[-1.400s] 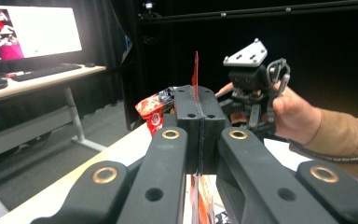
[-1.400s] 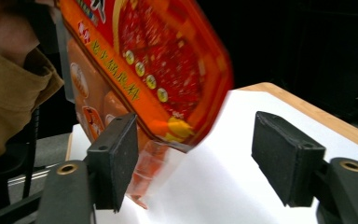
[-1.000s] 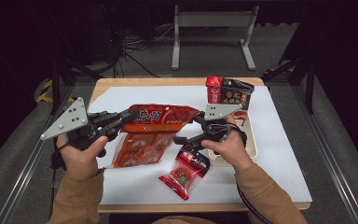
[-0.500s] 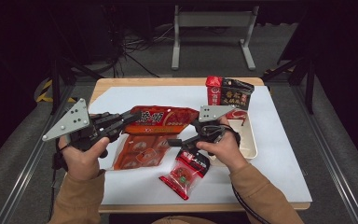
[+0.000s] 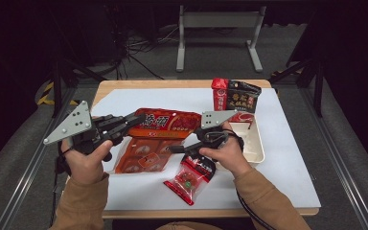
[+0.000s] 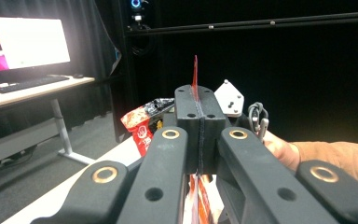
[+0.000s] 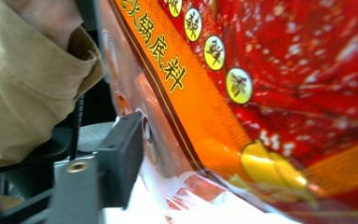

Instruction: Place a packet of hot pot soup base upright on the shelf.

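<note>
You hold the large red-and-orange hotpot seasoning packet (image 5: 160, 132) lifted at its left end above the white-covered surface (image 5: 287, 158), with your left gripper (image 5: 136, 120) clamped tight on its upper left edge. In the left gripper view the 2 black jaws meet flush, and a thin red sliver of the packet (image 6: 196, 74) sticks up between them. The packet's clear lower half, showing round blocks inside, slopes down to the surface in front of you.

Your right gripper (image 5: 175, 149) reaches in low from the right, its tips at the packet's lower right edge. In the right gripper view the packet (image 7: 261, 93) looms close, 1 black jaw stands just beside its clear edge, and you cannot tell how far that gripper is parted or whether it grips anything.

A small red snack pouch (image 5: 190, 176) lies near the surface's front edge under your right hand (image 5: 225, 153). A cream tray (image 5: 254, 143) sits just right of that hand, with a red carton (image 5: 219, 93) and a dark packet (image 5: 243, 96) standing behind it.
</note>
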